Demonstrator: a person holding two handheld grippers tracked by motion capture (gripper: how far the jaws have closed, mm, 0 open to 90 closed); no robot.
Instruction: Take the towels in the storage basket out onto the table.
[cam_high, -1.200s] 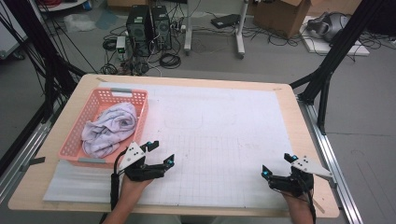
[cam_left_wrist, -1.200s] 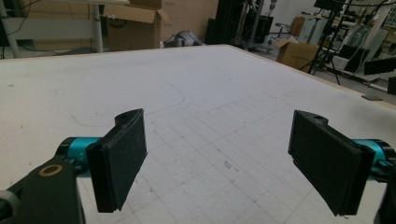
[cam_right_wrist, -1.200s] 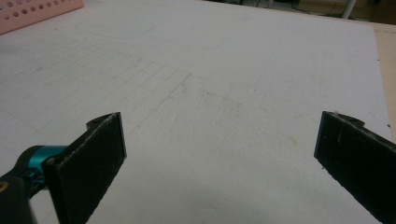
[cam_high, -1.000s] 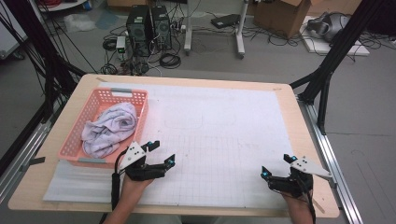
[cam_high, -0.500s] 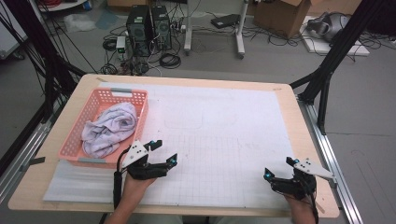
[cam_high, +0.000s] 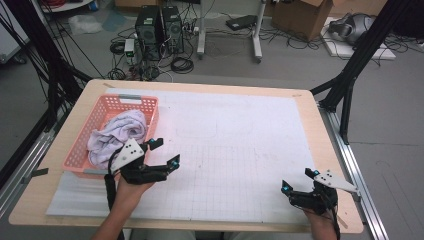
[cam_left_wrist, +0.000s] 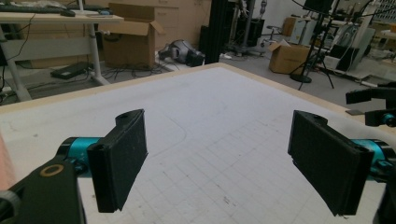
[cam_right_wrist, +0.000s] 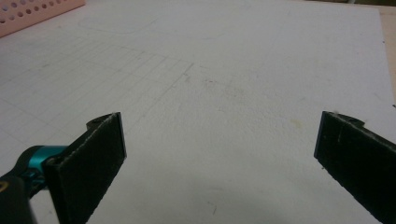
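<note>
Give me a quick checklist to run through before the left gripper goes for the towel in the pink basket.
1. Left gripper open: ok, jaws wide apart with nothing between them.
2. Right gripper free: ok, open and empty near the table's front right corner.
3. Towel reachable: ok, it lies bunched inside the pink basket, just beside the left gripper.
4. Left gripper aimed at the towel: not ok, its jaws point across the white mat, away from the basket.
5. Landing space on the mat: ok, the gridded middle is bare.
6. Towel caught on the basket's holes: cannot tell.
</note>
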